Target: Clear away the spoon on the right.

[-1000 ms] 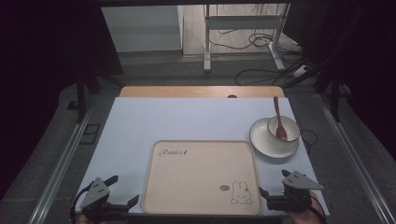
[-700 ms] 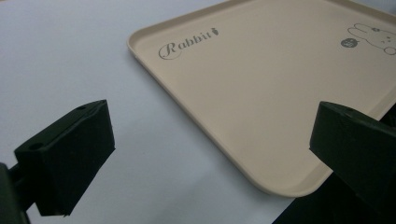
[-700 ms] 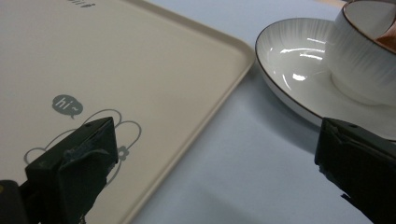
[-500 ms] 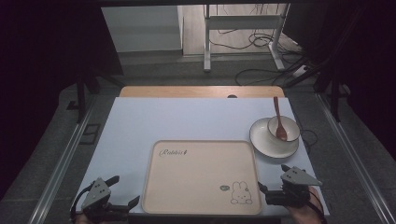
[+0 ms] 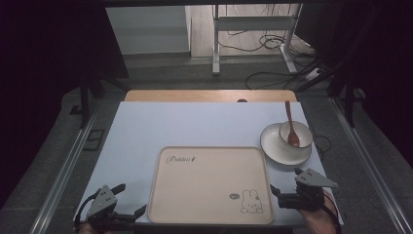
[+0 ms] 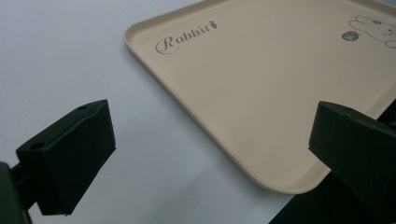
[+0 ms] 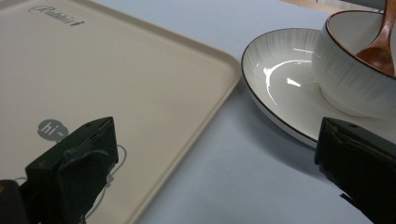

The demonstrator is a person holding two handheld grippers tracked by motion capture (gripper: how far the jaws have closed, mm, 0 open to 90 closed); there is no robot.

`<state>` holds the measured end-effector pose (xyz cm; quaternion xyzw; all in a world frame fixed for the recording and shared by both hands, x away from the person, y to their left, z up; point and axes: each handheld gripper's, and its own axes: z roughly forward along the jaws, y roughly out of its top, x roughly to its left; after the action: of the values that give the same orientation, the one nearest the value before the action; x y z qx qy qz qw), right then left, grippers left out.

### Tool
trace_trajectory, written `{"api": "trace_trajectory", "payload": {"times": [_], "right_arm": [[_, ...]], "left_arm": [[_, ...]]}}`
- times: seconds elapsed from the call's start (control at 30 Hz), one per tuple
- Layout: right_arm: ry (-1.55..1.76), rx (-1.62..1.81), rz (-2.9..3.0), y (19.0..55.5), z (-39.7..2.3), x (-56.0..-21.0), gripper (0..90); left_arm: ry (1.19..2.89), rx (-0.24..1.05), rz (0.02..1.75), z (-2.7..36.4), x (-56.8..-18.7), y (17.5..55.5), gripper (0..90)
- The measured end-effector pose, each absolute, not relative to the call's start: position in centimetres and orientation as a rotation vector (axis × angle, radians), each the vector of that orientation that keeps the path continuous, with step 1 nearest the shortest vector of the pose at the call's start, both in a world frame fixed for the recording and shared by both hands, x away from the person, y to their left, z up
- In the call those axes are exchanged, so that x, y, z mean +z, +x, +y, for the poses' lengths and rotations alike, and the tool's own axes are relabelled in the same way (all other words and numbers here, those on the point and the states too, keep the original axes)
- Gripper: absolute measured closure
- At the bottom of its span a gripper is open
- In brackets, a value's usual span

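Beige tray point(image 5: 212, 183) lies flat on the white surface point(image 5: 195, 126), near edge close to the person's side; "Rabbit" lettering at its far left, bunny drawing with a "hi~" bubble at its near right. Left tongs point(image 5: 130, 216) sit low at the tray's near-left corner, jaws wide apart, nothing between them; in the left gripper view point(image 6: 205, 154) the tray's corner point(image 6: 289, 184) lies between the two jaws, not touched by either. Right tongs point(image 5: 276, 192) sit at the tray's near-right edge, jaws also wide apart and empty; in the right gripper view point(image 7: 215, 163) one jaw hangs over the tray point(image 7: 116, 79) by the bunny print, the other over the plate point(image 7: 280, 74) side. White plate point(image 5: 285, 144) just beside the tray's far-right corner, not touching it. A white bowl point(image 5: 294, 134) sits on the plate, with a brown wooden spoon point(image 5: 291, 127) standing in it, handle leaning toward the far side. A hand point(image 5: 319, 222) holds the right tongs at the bottom edge.
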<state>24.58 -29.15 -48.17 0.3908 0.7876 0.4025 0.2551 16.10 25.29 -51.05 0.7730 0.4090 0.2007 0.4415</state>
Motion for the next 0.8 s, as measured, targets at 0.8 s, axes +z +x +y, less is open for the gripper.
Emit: {"api": "trace_trajectory", "payload": {"times": [0.8], "right_arm": [[1.078, 1.112, 2.15, 27.2, -28.8, -46.8, 0.7]], "left_arm": [[1.924, 0.483, 1.019, 25.3, -51.1, 16.2, 0.0]]}}
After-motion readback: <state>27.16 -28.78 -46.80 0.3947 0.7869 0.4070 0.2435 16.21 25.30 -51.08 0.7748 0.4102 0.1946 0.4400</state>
